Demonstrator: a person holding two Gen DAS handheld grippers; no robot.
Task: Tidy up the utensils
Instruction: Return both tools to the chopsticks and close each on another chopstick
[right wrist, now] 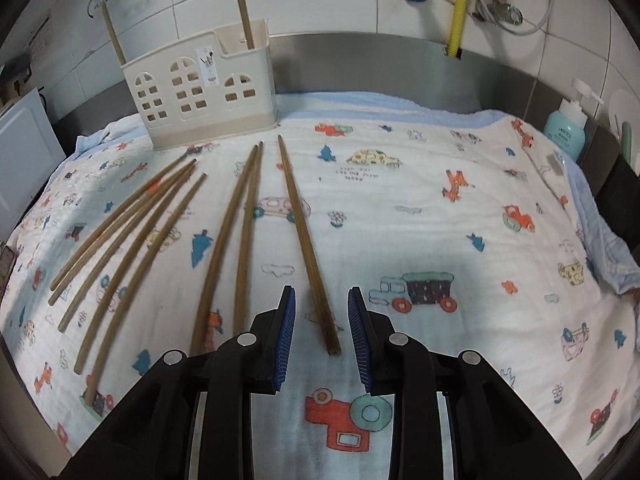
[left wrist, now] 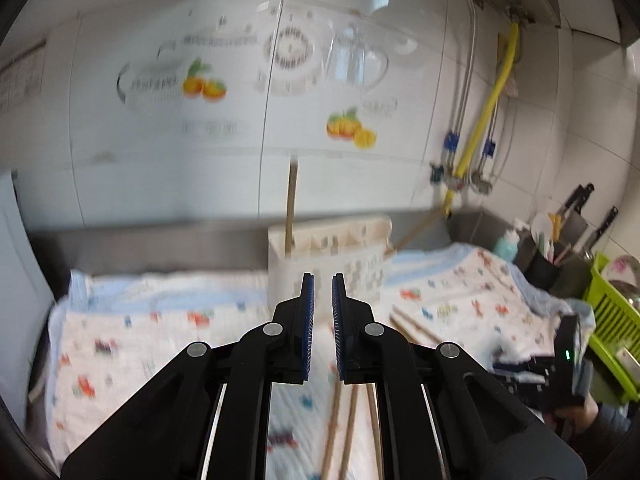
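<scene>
Two wrist views of the worktop, covered by a printed cloth (right wrist: 400, 208).

Right wrist view: my right gripper (right wrist: 322, 336) hangs low over the cloth with its jaws partly open. The thick end of the rightmost chopstick (right wrist: 304, 236) lies between the blue pads (right wrist: 286, 340); I see a gap on both sides, so nothing is gripped. To its left lie a pair of chopsticks (right wrist: 236, 240) side by side, and further left a fan of four (right wrist: 132, 240), all flat on the cloth with their tips toward the holder (right wrist: 200, 96). The cream holder stands upright at the back edge of the cloth, near the tiled wall. One chopstick (right wrist: 244, 4) stands in its right rear compartment, and another (right wrist: 114, 36) rises at its left end; which compartment that one sits in I cannot tell. A soap bottle (right wrist: 568, 124) stands at the far right.

Left wrist view (blurred): my left gripper (left wrist: 323, 292) is nearly closed, only a narrow slit showing between its pads, with nothing in it. It points toward the holder, where one chopstick (left wrist: 291, 208) stands up. Loose chopsticks (left wrist: 348, 432) show on the cloth under the fingers. The right gripper is at the right edge, beside a green rack (left wrist: 608, 312).
</scene>
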